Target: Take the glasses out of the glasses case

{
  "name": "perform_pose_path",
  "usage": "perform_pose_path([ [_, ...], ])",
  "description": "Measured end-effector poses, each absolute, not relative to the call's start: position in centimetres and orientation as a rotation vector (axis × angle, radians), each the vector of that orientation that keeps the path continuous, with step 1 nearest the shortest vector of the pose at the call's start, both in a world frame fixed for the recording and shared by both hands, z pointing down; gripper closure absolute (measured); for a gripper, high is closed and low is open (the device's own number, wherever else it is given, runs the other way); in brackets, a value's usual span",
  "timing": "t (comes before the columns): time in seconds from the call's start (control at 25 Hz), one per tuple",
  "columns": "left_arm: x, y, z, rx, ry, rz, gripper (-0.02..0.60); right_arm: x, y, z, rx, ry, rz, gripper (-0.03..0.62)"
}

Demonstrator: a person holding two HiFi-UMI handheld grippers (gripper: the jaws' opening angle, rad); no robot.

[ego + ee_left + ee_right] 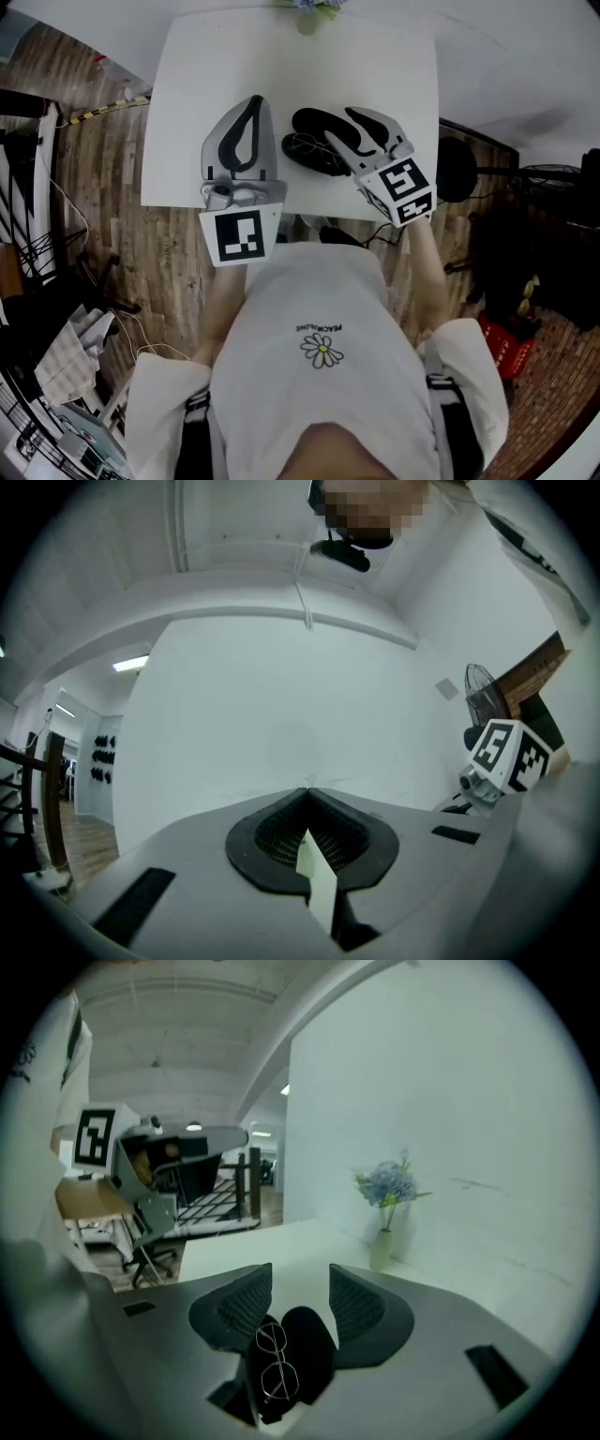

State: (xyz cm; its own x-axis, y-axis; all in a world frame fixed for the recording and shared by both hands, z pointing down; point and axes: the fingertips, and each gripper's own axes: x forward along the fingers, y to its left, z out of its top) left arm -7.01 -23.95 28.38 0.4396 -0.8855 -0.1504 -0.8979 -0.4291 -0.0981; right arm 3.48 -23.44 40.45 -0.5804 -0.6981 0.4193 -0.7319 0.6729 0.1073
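On the white table (pixel 197 75) lies an open black glasses case (pixel 314 142), its lid folded back. Thin metal-framed glasses (pixel 272 1363) rest inside the case (pixel 309 1330). My right gripper (pixel 339 124) hovers right over the case, tilted down, jaws open; the glasses show below and between its two fingers, with nothing touching the pads. In the right gripper view the right gripper (pixel 300 1274) shows a wide gap between its tips. My left gripper (pixel 254 98) stays to the left of the case, shut and empty; in its own view the left gripper (pixel 307 791) points at the white wall.
A small vase of blue flowers (pixel 386 1213) stands at the table's far edge (pixel 309 14). A black fan (pixel 457 169) stands on the wooden floor to the right of the table. Cables and racks crowd the floor at the left.
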Motion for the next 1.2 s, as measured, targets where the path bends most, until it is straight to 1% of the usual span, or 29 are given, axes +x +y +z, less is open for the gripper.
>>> perform_pose_path([
  [0.2,-7.7,-24.0,29.9,-2.526,1.606,0.064,0.565,1.7,-23.5,46.9,0.736,-2.328,0.149,0.431],
  [0.44,-9.2,-24.6,31.4,-2.536,1.652,0.061,0.565,0.8,-22.9,53.4,0.527,-2.165,0.198,0.431],
  [0.8,-9.6,-24.8,32.3,-2.541,1.662,0.047,0.565,1.4,-22.4,58.5,0.453,-2.019,0.275,0.431],
  [1.2,-9.9,-25.0,33.3,-2.545,1.66,0.004,0.565,1.8,-22.9,60.8,0.462,-1.936,0.4,0.418],
])
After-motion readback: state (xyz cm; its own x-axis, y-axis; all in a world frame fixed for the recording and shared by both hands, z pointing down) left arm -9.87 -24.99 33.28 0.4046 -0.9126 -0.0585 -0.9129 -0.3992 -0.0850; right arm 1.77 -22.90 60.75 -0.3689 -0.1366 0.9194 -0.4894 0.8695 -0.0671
